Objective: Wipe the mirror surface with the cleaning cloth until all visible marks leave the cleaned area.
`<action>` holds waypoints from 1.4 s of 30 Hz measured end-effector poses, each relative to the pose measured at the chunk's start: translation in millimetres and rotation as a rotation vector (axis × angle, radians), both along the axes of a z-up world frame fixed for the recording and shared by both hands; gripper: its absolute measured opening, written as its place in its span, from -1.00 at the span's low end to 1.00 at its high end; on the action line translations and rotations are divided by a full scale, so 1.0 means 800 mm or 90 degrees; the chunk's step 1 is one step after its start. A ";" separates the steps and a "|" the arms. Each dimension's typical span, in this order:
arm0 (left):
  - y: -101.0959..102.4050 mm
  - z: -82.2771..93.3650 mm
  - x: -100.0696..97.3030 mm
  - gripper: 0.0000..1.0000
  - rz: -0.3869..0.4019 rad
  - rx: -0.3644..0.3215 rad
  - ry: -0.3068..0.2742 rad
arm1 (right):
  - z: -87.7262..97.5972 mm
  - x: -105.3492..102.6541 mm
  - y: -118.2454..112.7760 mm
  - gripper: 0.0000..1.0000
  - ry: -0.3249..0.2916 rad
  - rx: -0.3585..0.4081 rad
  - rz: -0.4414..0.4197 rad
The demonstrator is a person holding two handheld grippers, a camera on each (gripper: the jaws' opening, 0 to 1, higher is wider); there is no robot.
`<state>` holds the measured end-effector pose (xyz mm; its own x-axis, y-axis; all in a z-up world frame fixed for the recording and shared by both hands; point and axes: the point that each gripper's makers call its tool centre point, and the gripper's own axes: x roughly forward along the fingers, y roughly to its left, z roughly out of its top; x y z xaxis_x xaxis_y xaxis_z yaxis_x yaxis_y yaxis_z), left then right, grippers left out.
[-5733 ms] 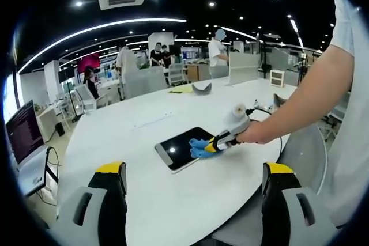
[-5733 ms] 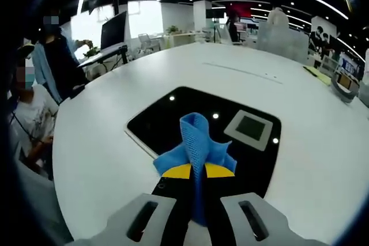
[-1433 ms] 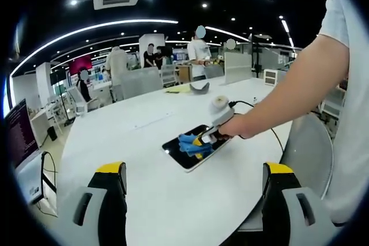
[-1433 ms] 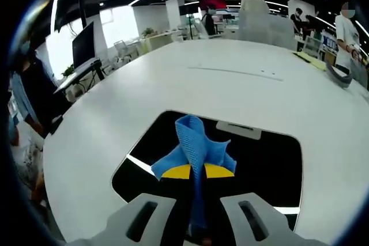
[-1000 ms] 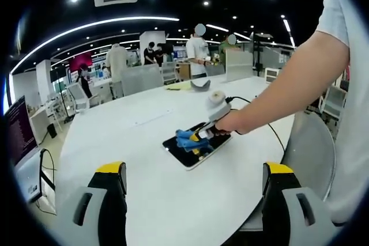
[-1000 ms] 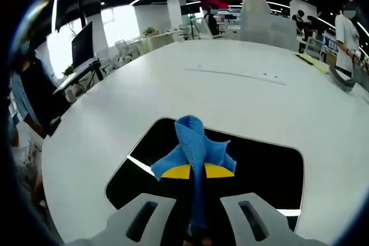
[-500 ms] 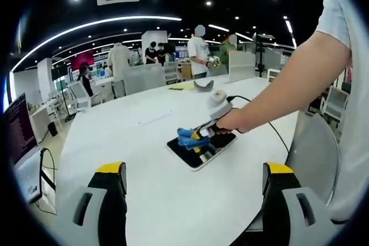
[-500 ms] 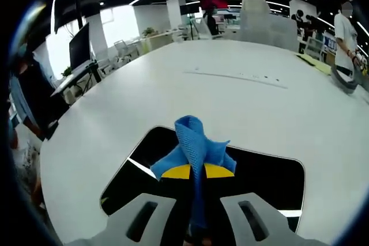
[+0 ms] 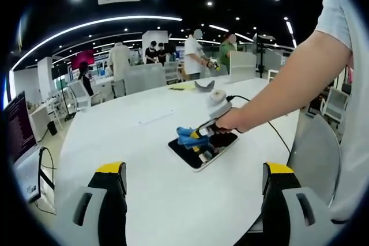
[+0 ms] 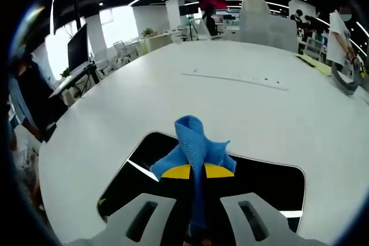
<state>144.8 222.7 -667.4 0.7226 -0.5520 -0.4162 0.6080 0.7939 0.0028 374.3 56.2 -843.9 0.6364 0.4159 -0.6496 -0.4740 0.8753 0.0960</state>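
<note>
I'm mid-wipe: my right gripper has its jaws pinched on the blue cleaning cloth, right over the mirror lying flat on the white table. My left gripper hangs back at six o'clock, jaws spread, holding nothing. In the left gripper view the mirror sits dead centre. Next, I reckon, sweep toward three o'clock across the uncovered glass.
</note>
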 end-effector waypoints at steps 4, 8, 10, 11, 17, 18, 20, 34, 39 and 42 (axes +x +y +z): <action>0.001 -0.001 0.002 0.98 0.002 -0.003 0.000 | 0.000 0.002 0.000 -0.97 0.001 -0.001 0.001; 0.001 -0.002 0.003 0.98 0.002 -0.002 0.000 | 0.000 0.001 0.001 -0.97 0.001 0.000 -0.004; 0.002 -0.002 0.003 0.98 0.003 -0.003 0.001 | 0.000 0.001 0.001 -0.97 0.000 0.000 -0.004; 0.002 -0.003 0.004 0.98 0.003 -0.003 0.001 | 0.000 0.001 0.001 -0.97 0.000 0.000 -0.004; 0.004 -0.003 0.004 0.98 0.002 -0.003 0.001 | 0.000 0.001 0.001 -0.97 -0.001 0.000 -0.007; 0.004 -0.003 0.004 0.98 0.002 -0.003 0.000 | 0.000 0.001 0.001 -0.97 0.000 0.000 -0.008; 0.004 -0.003 0.004 0.98 0.002 -0.002 0.001 | 0.000 0.001 0.001 -0.97 0.000 0.001 -0.009; -0.001 -0.004 0.002 0.98 0.001 0.000 0.003 | 0.000 0.000 0.001 -0.97 0.003 0.005 -0.005; -0.004 -0.011 -0.005 0.98 0.005 -0.003 0.013 | 0.000 0.002 0.001 -0.97 0.003 0.014 -0.012; -0.004 -0.010 -0.007 0.98 0.012 -0.018 0.018 | 0.000 0.003 0.002 -0.97 0.003 0.013 -0.012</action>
